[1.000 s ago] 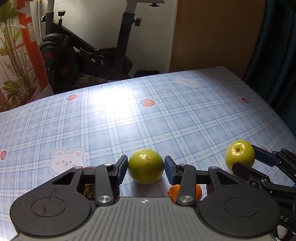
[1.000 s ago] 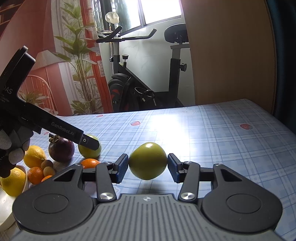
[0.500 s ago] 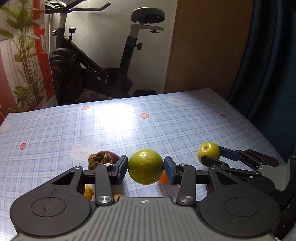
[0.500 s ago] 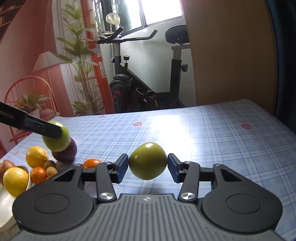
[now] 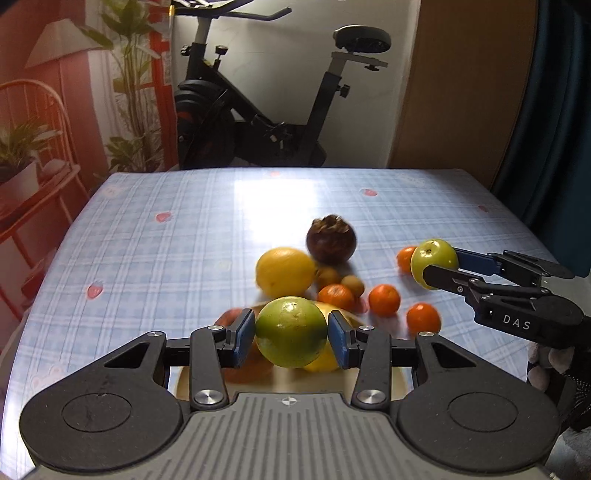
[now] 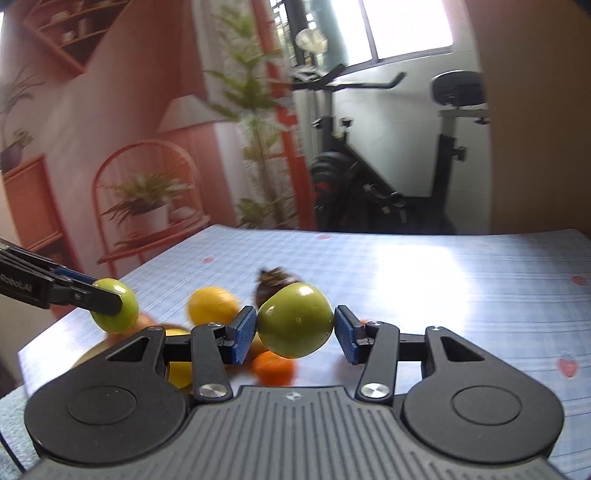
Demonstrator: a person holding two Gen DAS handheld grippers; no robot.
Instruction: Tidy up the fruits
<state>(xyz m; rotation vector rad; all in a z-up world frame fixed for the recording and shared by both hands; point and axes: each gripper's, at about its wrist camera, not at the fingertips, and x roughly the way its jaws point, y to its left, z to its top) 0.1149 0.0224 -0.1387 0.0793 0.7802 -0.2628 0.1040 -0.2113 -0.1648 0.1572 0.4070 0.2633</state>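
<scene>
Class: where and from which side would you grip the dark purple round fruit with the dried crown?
Grip the dark purple round fruit across its smooth middle, coming from above, since the large yellow round fruit crowds one side and its rough crown offers poor purchase.

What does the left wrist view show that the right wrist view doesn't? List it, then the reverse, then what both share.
Only the left wrist view: four small oranges apart on the table, and two small brown fruits.
Only the right wrist view: a window and wall shelves.
Both: the left gripper and the right gripper each shut on a green fruit, the dark mangosteen, a lemon, the exercise bike.
</scene>
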